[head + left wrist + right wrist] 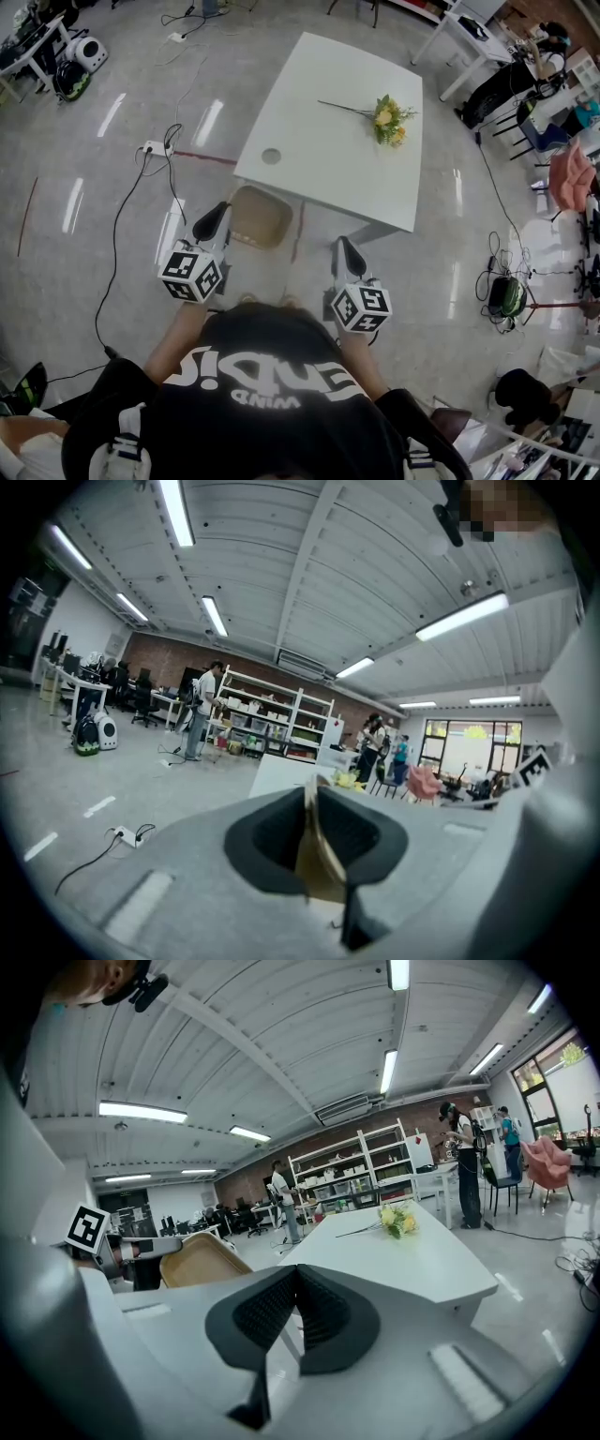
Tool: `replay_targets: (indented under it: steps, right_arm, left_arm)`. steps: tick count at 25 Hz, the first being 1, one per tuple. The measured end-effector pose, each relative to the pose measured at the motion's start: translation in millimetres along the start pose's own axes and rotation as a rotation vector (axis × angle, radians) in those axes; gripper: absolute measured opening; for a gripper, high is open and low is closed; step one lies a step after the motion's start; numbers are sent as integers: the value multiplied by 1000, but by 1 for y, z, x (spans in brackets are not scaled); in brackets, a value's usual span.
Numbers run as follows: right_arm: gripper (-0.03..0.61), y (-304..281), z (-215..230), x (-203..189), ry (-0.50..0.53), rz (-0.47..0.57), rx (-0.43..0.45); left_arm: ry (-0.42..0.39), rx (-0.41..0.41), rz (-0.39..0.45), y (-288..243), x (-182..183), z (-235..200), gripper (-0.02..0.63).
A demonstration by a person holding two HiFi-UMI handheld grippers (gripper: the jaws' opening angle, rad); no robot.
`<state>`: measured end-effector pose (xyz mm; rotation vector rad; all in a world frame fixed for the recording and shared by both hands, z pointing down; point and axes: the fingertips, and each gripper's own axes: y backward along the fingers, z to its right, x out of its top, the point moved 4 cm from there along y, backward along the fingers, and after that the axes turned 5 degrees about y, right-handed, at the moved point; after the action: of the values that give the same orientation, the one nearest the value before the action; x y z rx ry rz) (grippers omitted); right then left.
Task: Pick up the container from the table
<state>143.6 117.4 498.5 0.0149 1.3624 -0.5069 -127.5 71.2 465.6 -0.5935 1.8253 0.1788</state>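
Your left tongs (pixel 216 217) are clamped on the rim of the tan container (pixel 262 217), which hangs clear of the white counter (pixel 328 150), just off its near edge and above the floor (pixel 94 187). Your right tongs (pixel 348 253) are pressed together with nothing between them, near the container. A yellow flower bouquet (pixel 389 120) lies farther back on the counter.

Black T-shirt (pixel 281 436), bold white lettering (pixel 272 380) (upside-down), perhaps reading WIND.
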Motion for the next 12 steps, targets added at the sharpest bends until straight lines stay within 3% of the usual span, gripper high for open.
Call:
replay_targets:
  steps: [12]
  right_arm:
    - [0,3,1,1,-8,-1,11]
  left_arm:
    - [12,-4,1,-2,0,6,43]
